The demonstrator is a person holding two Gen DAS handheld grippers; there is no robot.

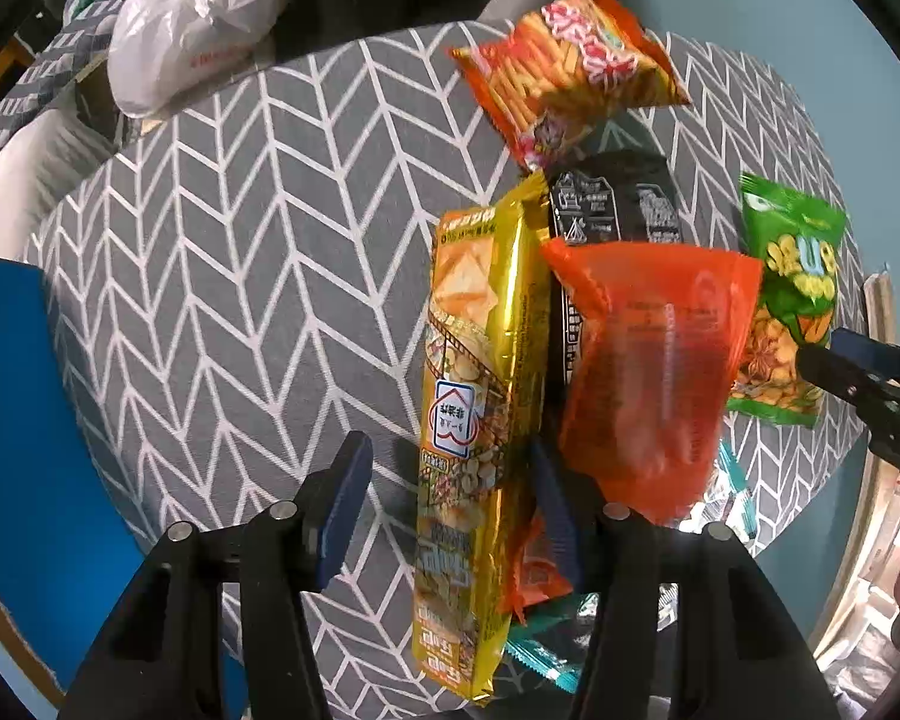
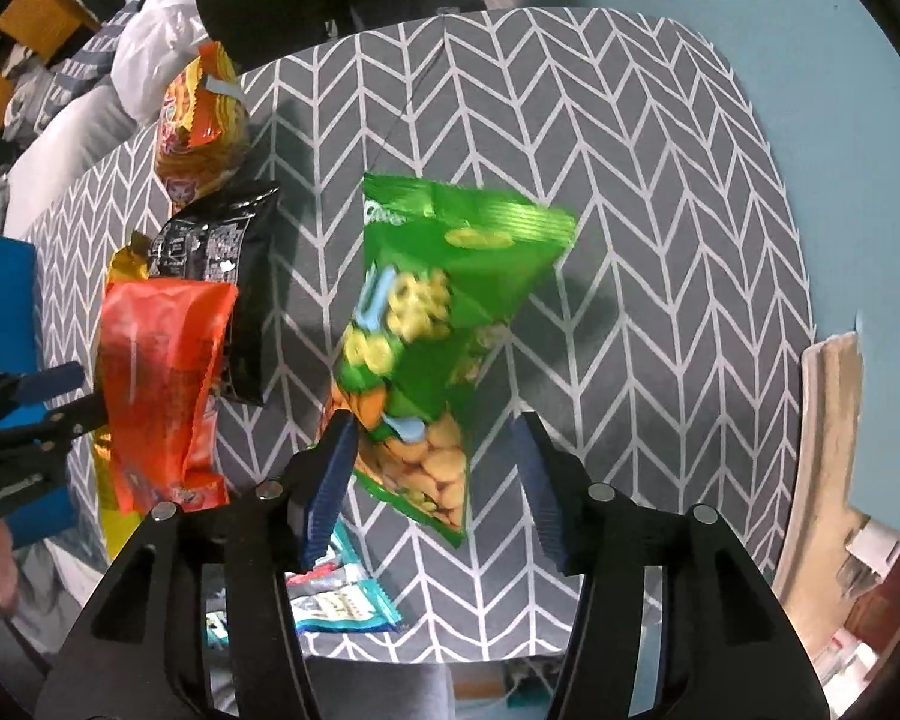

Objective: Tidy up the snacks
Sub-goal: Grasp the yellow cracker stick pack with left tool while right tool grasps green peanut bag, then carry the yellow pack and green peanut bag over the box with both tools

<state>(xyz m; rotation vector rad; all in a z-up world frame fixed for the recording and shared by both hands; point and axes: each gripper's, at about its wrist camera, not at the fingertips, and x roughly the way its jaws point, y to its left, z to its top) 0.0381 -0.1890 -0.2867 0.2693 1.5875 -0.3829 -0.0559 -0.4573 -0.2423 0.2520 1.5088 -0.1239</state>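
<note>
While the right tool (image 2: 432,468) gapes, the green packet (image 2: 444,324) lies between its jaws.

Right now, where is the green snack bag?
In the right wrist view the green snack bag sits mid-frame between the right gripper fingers, over the grey chevron tablecloth, right of the black packet. In the left wrist view it is at the far right.

The green snack bag (image 2: 432,330) is motion-blurred in the right wrist view, so its print cannot be read and whether either pad presses it cannot be told. In the left wrist view the orange packet (image 1: 654,360) is blurred too and hides most of the black packet (image 1: 618,204). Near the table's (image 1: 222,252) front edge, a teal wrapper (image 1: 546,660) lies half hidden under the yellow packet (image 1: 480,420).
</note>
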